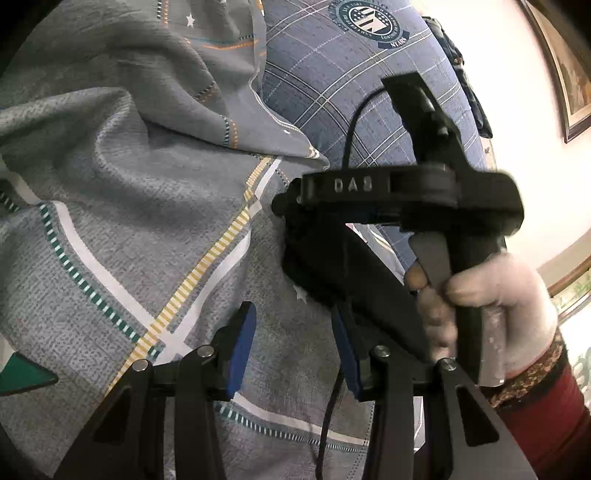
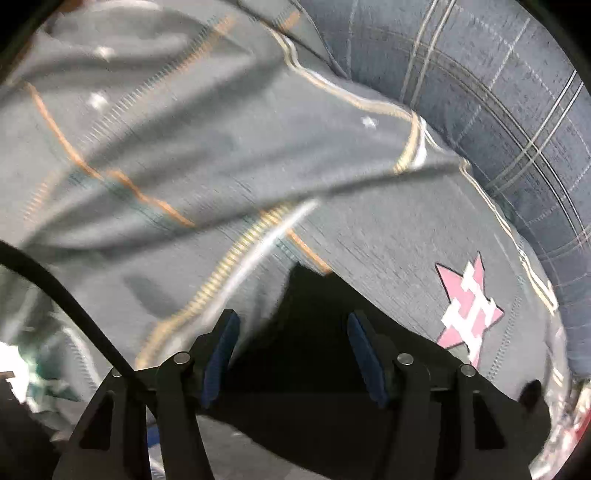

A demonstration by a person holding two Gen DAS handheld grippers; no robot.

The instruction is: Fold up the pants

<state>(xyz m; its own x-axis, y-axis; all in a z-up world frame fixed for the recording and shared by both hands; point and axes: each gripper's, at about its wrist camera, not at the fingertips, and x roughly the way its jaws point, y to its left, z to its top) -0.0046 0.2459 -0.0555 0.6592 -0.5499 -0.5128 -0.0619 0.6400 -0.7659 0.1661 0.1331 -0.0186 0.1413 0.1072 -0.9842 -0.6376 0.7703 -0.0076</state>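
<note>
My left fingers (image 1: 293, 350) stand apart, two blue pads with only bedcover showing in the gap and nothing pinched. My right fingers (image 2: 293, 350) are also spread. The black fabric pants (image 2: 295, 314) lie under and between their two blue pads, on the bed, and neither pad presses them.

My white-gloved right hand (image 1: 491, 295), with a red sleeve at the wrist, grips the black handle of the right tool. Its crossbar carries the raised letters "DAS" (image 1: 352, 184).

The grey bedcover with white, yellow and green dashed stripes (image 1: 147, 221) has one pink star with a blocky white pattern (image 2: 469, 310). On the blue plaid cover (image 1: 332, 92) is one round emblem reading "STARS" (image 1: 373, 22); its ring lettering is too small to read.
</note>
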